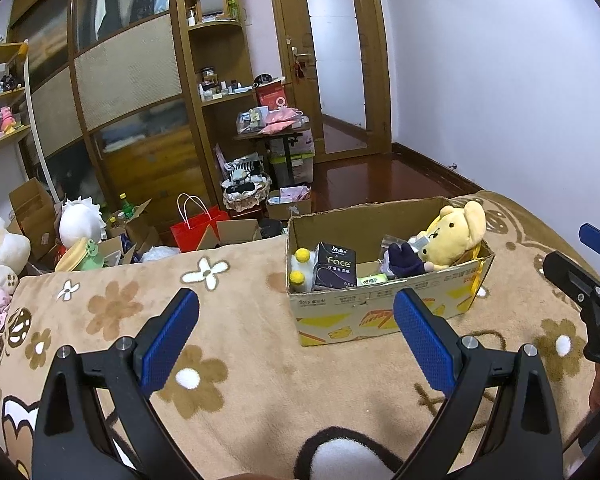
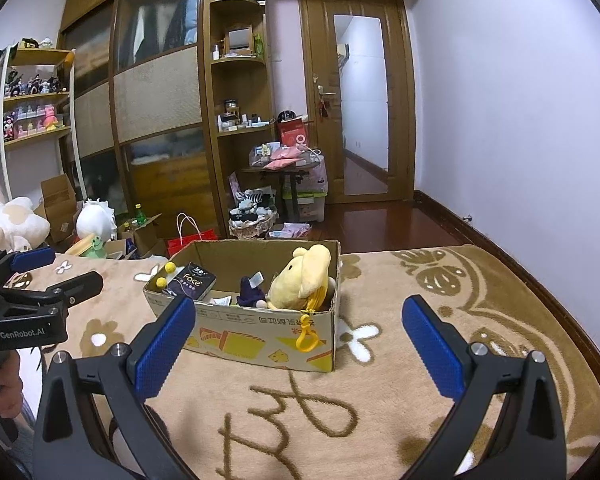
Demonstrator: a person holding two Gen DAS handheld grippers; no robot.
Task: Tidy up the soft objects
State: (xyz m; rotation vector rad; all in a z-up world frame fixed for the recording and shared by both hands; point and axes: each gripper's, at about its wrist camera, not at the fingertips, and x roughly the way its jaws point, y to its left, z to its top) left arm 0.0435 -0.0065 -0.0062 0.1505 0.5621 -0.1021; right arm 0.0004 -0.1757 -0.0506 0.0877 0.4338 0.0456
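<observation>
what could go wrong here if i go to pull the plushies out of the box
1. The yellow plush has a yellow clip hanging over the cardboard box wall; it may snag and drag the box.
2. The dark plush lies against the yellow one, so a wide-open right gripper might pinch both.
3. The tissue pack leans upright and might topple if the box shifts.

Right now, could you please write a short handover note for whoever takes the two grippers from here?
Left gripper: open, empty, above the blanket.
Right gripper: open, empty, facing the cardboard box.
In the box: yellow plush, dark plush, Face tissue pack.
Done: these items are boxed.
Left: nothing loose shows on the blanket; the plush toys beyond its far edge may be next, though that is uncertain.
</observation>
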